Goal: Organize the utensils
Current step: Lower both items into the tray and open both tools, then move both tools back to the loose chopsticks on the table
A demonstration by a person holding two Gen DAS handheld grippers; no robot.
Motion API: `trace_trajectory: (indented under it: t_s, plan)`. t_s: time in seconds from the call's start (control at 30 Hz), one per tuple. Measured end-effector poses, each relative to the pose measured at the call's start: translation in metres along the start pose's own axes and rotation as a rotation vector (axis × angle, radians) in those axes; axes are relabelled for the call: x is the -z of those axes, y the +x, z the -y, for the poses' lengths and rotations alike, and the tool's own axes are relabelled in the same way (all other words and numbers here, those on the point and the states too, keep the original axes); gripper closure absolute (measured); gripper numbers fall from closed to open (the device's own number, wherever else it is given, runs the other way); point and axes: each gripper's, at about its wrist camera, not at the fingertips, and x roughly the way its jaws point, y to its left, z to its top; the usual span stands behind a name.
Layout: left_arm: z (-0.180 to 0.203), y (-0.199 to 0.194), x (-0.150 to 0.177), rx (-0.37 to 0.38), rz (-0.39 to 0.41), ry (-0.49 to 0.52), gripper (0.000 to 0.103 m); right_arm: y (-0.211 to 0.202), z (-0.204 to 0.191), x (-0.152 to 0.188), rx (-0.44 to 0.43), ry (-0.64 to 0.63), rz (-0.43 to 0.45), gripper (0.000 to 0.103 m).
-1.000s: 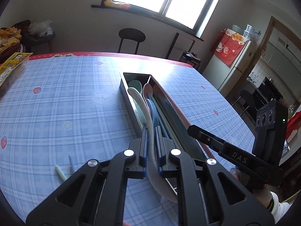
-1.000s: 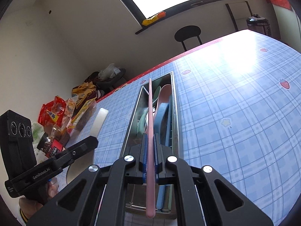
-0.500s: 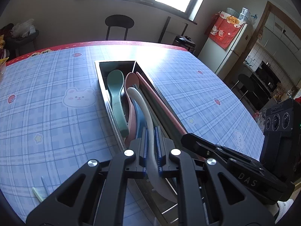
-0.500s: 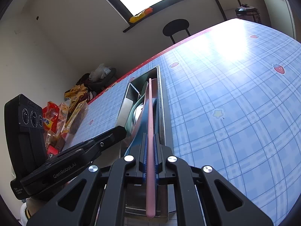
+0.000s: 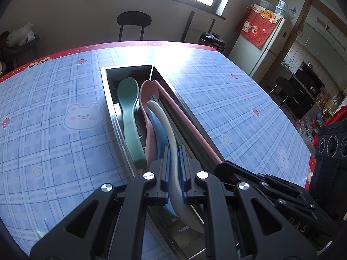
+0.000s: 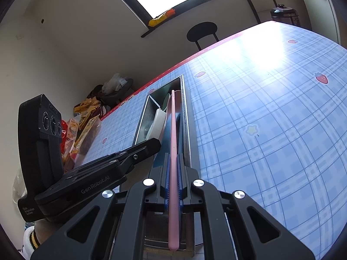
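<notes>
Over the metal tray, in the left wrist view, the left gripper was clamped on the handle of a white spoon. Its blue fingers pressed the handle from both sides, with the bowl end reaching forward above the tray and the tail of the handle curving back under the gripper body. A green spoon, a pink spoon and a blue one lay inside the tray just beneath it. The white spoon looked like light, stiff, smooth plastic, so I judged the mid-handle hold sound, though the glossy curve could slip or twist if squeezed loosely. The tray sat on the blue checked surface.

Beside it, in the right wrist view, the right gripper was closed on a pink chopstick. The stick ran straight out between the fingers, gripped near its rear third, its long front end lying over the tray's right-hand compartment. Thin, rigid and light, it would likely pivot in the grip; a hold nearer its middle seemed steadier. The left gripper showed at the left, its tip over the tray's near end.
</notes>
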Motion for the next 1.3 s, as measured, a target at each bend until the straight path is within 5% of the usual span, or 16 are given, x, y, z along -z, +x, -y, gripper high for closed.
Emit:
trace_trajectory:
  t_s: [0.27, 0.5, 0.53, 0.6, 0.7, 0.77, 0.87, 1.3]
  plan:
    - [-0.001, 0.004, 0.0, -0.027, -0.004, 0.002, 0.091, -0.001, 0.002, 0.0, 0.0, -0.001, 0.003, 0.096]
    - [-0.006, -0.01, -0.008, -0.04, 0.04, -0.003, 0.073, -0.004, 0.002, -0.001, -0.001, -0.006, 0.024, 0.092]
    - [-0.008, -0.015, -0.009, -0.043, 0.051, -0.008, 0.07, -0.007, 0.001, -0.002, -0.001, -0.013, 0.037, 0.089]
    - [-0.012, -0.027, -0.01, -0.056, 0.078, -0.016, 0.058, -0.014, -0.002, -0.004, 0.006, -0.031, 0.076, 0.063]
    - [-0.019, -0.049, -0.008, -0.081, 0.122, -0.028, 0.043, -0.024, -0.008, -0.007, 0.03, -0.071, 0.139, 0.038]
    - [-0.024, -0.064, -0.004, -0.106, 0.142, -0.037, 0.042, -0.029, -0.011, -0.007, 0.044, -0.094, 0.168, 0.022]
    - [-0.033, -0.087, 0.005, -0.143, 0.17, -0.053, 0.006, -0.033, -0.015, -0.006, 0.037, -0.119, 0.197, 0.006]
    - [-0.059, -0.162, 0.085, -0.263, 0.099, -0.167, 0.006, -0.029, -0.045, 0.009, 0.04, -0.243, 0.135, 0.006]
